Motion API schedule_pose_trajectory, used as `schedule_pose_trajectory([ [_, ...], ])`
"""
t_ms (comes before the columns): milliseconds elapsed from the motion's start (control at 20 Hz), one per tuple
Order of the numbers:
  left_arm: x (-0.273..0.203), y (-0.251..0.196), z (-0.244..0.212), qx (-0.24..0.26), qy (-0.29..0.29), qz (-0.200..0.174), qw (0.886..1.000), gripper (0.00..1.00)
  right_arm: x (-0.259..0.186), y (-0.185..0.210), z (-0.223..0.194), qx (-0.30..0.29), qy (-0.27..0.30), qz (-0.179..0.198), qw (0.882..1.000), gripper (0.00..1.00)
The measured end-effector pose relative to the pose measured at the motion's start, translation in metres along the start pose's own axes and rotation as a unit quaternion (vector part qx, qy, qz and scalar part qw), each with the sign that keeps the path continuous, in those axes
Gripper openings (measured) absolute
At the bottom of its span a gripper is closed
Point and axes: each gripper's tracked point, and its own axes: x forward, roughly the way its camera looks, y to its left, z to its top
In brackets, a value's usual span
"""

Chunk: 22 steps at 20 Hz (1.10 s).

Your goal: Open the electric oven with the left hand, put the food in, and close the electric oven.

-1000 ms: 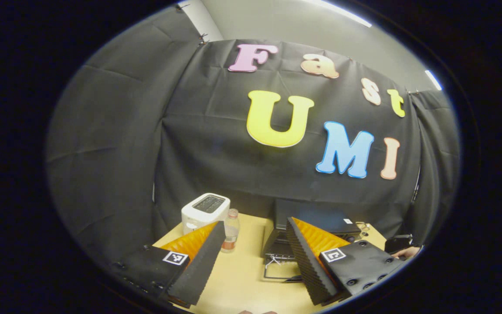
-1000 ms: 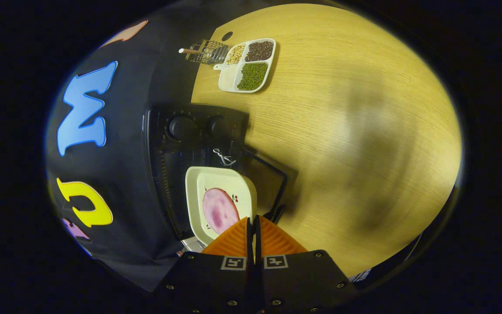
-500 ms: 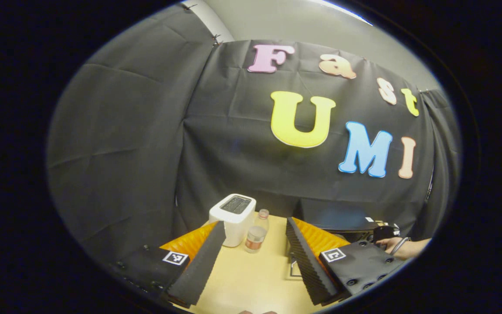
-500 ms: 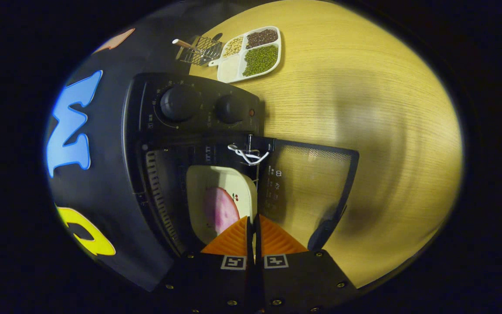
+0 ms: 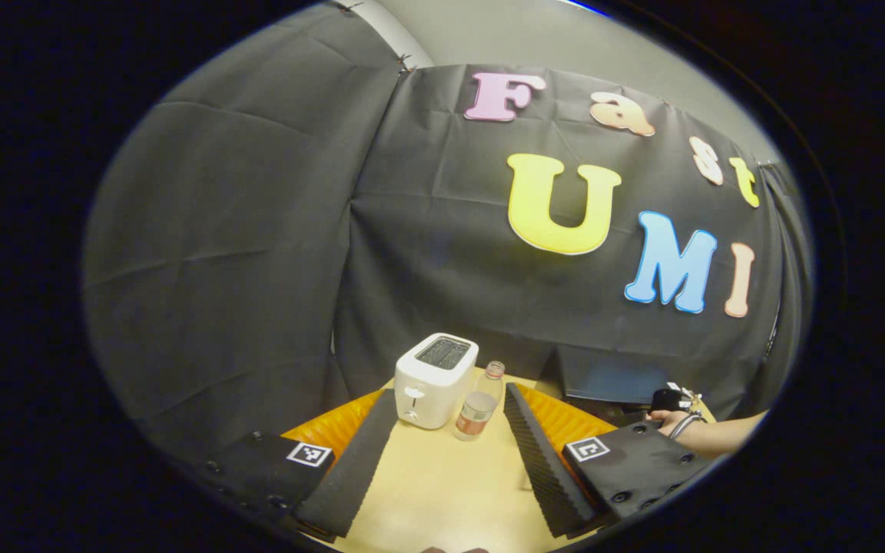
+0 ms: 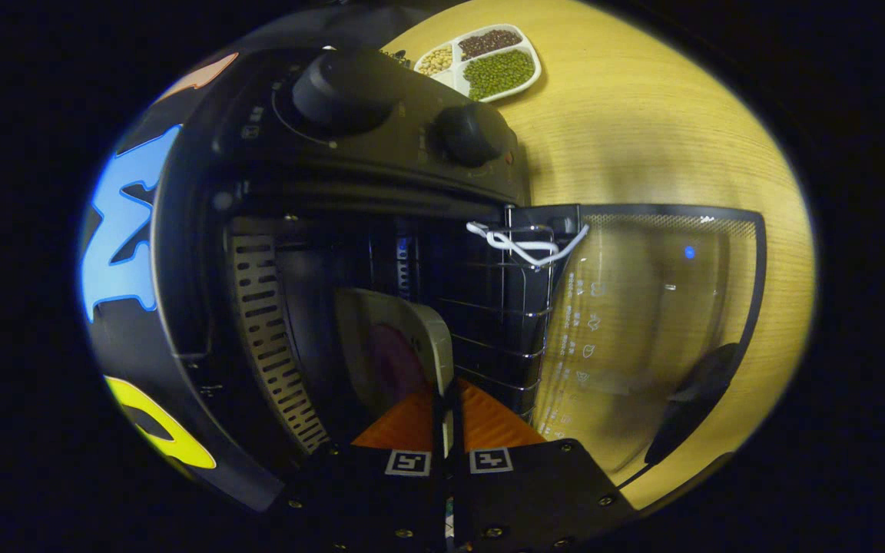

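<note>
**Plate of food inside the open oven, left claw idle**

In the right gripper view, the right claw (image 6: 446, 395) has its orange ribbed fingers pressed together on the near rim of a cream square plate (image 6: 412, 330), pinching it edge-on. On the plate lies a round pink slice of meat (image 6: 392, 361), dim in the shadow. The plate sits inside the cavity of the black electric oven (image 6: 258, 253), over the wire rack (image 6: 488, 307); whether it touches the rack I cannot tell. The oven's glass door (image 6: 657, 307) hangs fully open over the pale wooden desk (image 6: 642, 130), with a white cord (image 6: 527, 242) looped at its hinge side. Two black round knobs (image 6: 346, 88) stand on the control panel beside the cavity. Beyond them a white divided tray of beans (image 6: 488, 61) rests on the desk.

In the left gripper view, the left claw (image 5: 450, 453) is spread wide, with nothing between its black foam pads. Past it, a white two-slot toaster (image 5: 435, 380) stands on the desk, and a small clear bottle with a red label (image 5: 477, 403) stands just beside it. Farther off, a hand (image 5: 673, 418) holds the other claw at the oven.
</note>
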Motion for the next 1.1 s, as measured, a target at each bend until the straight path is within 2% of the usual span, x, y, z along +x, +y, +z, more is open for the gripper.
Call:
schedule_pose_trajectory([
  [50, 0.000, -0.001, 0.000, 0.000, 0.000, 0.001, 1.000, 1.00, 0.001, 0.001, -0.001, 0.002, -0.001, 0.004, 1.000, 0.06],
  [100, -0.001, -0.002, -0.001, 0.001, 0.000, 0.001, 1.000, 1.00, 0.000, 0.002, -0.003, 0.006, -0.001, 0.008, 1.000, 0.00],
  [150, -0.001, -0.005, -0.001, 0.000, 0.000, 0.000, 1.000, 1.00, -0.003, 0.002, -0.003, 0.011, 0.004, 0.014, 1.000, 0.07],
  [200, 0.000, -0.009, 0.000, 0.000, 0.000, -0.003, 1.000, 0.95, -0.004, 0.005, -0.003, 0.019, 0.014, 0.025, 0.999, 0.10],
  [250, 0.000, -0.015, 0.000, 0.000, 0.001, -0.008, 1.000, 0.95, -0.003, 0.008, -0.005, 0.025, 0.029, 0.033, 0.999, 0.13],
  [300, 0.001, -0.022, 0.001, 0.002, 0.001, -0.013, 1.000, 0.95, -0.013, 0.008, -0.004, 0.019, 0.040, 0.040, 0.998, 0.28],
  [350, 0.002, -0.028, 0.001, 0.004, -0.001, -0.018, 1.000, 1.00, -0.013, 0.006, -0.005, 0.009, 0.047, 0.045, 0.998, 0.31],
  [400, 0.003, -0.037, 0.003, 0.007, -0.001, -0.025, 1.000, 1.00, -0.017, 0.003, -0.004, -0.004, 0.050, 0.044, 0.998, 0.29],
  [450, 0.003, -0.046, 0.002, 0.010, -0.003, -0.031, 0.999, 1.00, -0.025, -0.002, 0.001, -0.020, 0.050, 0.037, 0.998, 0.35],
  [500, 0.003, -0.056, 0.003, 0.012, -0.004, -0.040, 0.999, 1.00, -0.030, -0.007, 0.003, -0.035, 0.055, 0.031, 0.997, 0.50],
  [550, 0.004, -0.067, 0.003, 0.014, -0.003, -0.049, 0.999, 1.00, -0.038, -0.012, 0.006, -0.050, 0.060, 0.027, 0.997, 0.50],
  [600, 0.003, -0.077, 0.003, 0.017, -0.004, -0.057, 0.998, 0.95, -0.047, -0.016, 0.008, -0.062, 0.065, 0.025, 0.996, 0.50],
  [650, 0.003, -0.088, 0.003, 0.020, -0.005, -0.065, 0.998, 1.00, -0.056, -0.021, 0.010, -0.078, 0.072, 0.021, 0.994, 0.50],
  [750, 0.001, -0.109, 0.005, 0.022, -0.007, -0.083, 0.996, 1.00, -0.079, -0.033, 0.015, -0.123, 0.082, 0.011, 0.989, 0.50],
  [850, -0.001, -0.132, 0.004, 0.026, -0.008, -0.100, 0.995, 1.00, -0.097, -0.042, 0.033, -0.201, 0.078, 0.014, 0.976, 0.49],
  [900, -0.002, -0.145, 0.003, 0.028, -0.008, -0.108, 0.994, 1.00, -0.109, -0.043, 0.045, -0.253, 0.068, 0.018, 0.965, 0.50],
  [1050, -0.007, -0.181, -0.002, 0.034, -0.005, -0.133, 0.990, 1.00, -0.144, -0.037, 0.086, -0.394, 0.021, 0.037, 0.918, 0.50],
  [1100, -0.009, -0.192, -0.001, 0.037, -0.006, -0.140, 0.989, 0.96, -0.159, -0.033, 0.096, -0.435, 0.005, 0.047, 0.899, 0.50],
])
